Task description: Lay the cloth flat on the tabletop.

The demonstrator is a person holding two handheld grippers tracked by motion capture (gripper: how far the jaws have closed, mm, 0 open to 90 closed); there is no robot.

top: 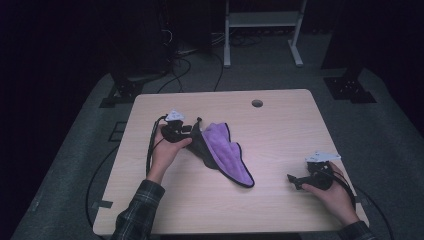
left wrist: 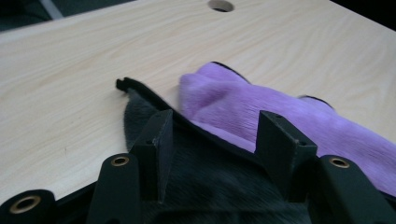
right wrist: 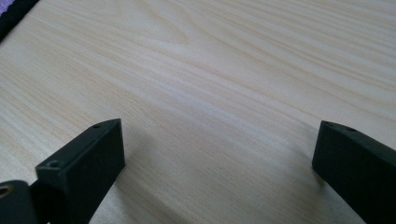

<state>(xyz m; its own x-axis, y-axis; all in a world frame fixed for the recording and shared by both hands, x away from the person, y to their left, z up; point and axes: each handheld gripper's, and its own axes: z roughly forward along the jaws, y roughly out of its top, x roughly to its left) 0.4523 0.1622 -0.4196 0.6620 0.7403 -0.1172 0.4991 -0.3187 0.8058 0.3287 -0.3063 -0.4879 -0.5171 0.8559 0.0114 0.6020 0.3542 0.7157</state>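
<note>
A fuzzy cloth, purple on one face and dark grey on the other with black trim, lies bunched on the middle of the wooden table. My left gripper is at the cloth's left end, held level in a hand. In the left gripper view its jaws stand apart; the cloth's dark underside and black hem lie between them, not visibly pinched. My right gripper rests near the table's front right, away from the cloth. Its jaws are spread wide over bare wood.
A round hole sits near the table's far edge, also in the left gripper view. Behind the table stand a white metal frame and dark equipment with cables on grey carpet. Plaid sleeves enter from the bottom.
</note>
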